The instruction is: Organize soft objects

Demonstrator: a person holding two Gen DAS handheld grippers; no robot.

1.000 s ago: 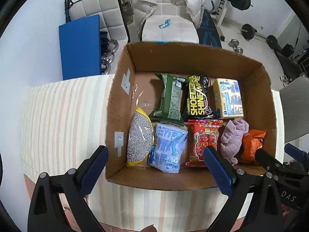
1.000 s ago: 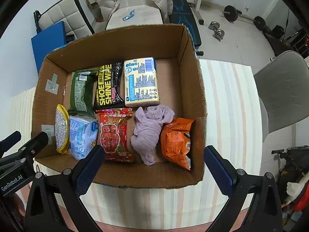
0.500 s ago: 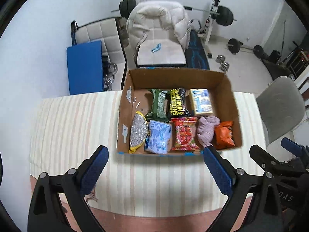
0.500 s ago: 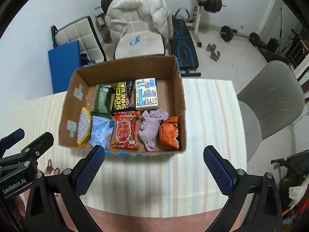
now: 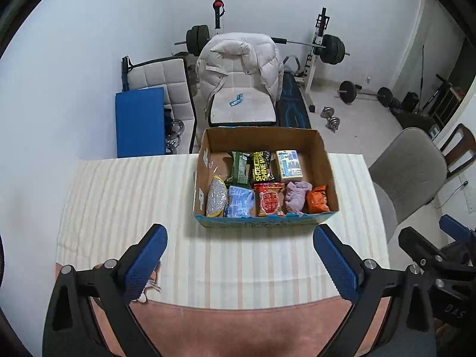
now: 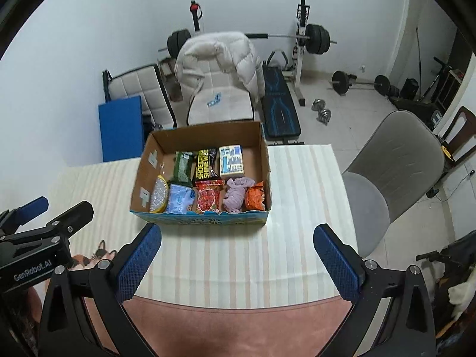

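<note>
An open cardboard box (image 5: 325, 160) (image 6: 264, 160) stands on the striped table. It holds soft items in two rows: a silver scrubber (image 5: 216, 197), a light blue pack (image 5: 239, 202), a red snack pack (image 5: 269, 203), a purple cloth (image 5: 295, 195) (image 6: 236, 193), an orange pack (image 5: 317, 199), a green pack (image 5: 239, 169), a black shoe-wipes pack (image 5: 261, 168) and a yellow-blue sponge pack (image 5: 288, 165). My left gripper (image 5: 241, 263) is open and empty, well back from the box. My right gripper (image 6: 238, 258) is open and empty, also near the table's front edge.
The striped tablecloth (image 5: 119, 196) covers the table. A grey chair (image 6: 395, 163) stands to the right. Behind the table are a chair with a white jacket (image 5: 241, 74), a blue board (image 5: 139, 122) and a weight bench (image 6: 279, 110) with barbells.
Both grippers have pulled back and up from right above the box to the table's front edge. The box now looks small and far. Its contents have not moved.
</note>
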